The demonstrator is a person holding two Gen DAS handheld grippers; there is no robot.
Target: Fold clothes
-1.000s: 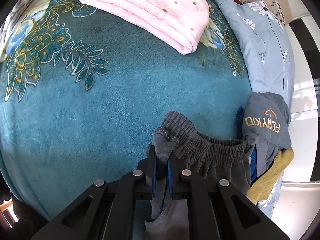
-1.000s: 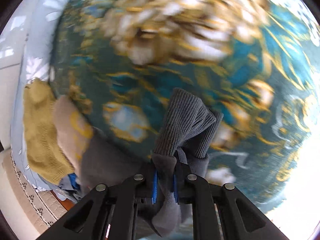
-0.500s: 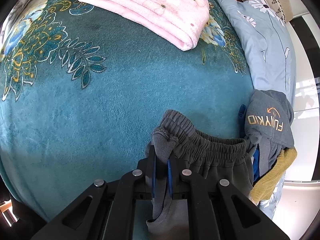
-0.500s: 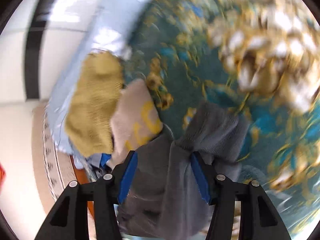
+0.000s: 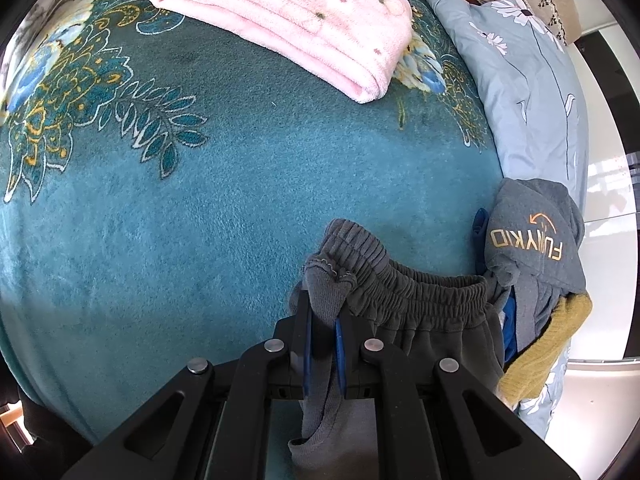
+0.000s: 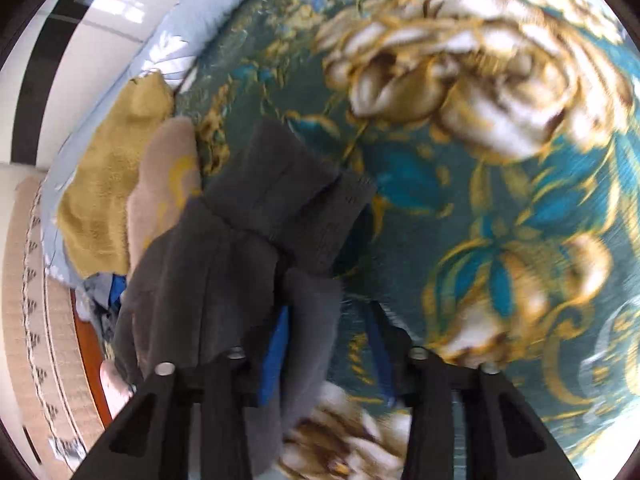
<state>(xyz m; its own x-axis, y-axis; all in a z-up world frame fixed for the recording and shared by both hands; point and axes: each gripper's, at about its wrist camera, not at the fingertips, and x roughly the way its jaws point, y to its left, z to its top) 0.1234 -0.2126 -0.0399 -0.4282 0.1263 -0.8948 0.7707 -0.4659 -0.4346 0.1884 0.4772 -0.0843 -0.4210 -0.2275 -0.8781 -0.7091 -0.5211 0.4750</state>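
While the left gripper (image 5: 322, 334) pinches the grey sweatpants (image 5: 420, 304) at the waistband over the teal blanket (image 5: 200, 220), the right gripper (image 6: 328, 344), jaws apart, should reclamp the cuffs squarely.

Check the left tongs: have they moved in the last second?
Barely. The left tongs stay shut on the trousers; the pink blanket sits only slightly higher in their view.

Right gripper (image 6: 326, 344) spread wide, grey trousers (image 6: 256, 216) draped over it.
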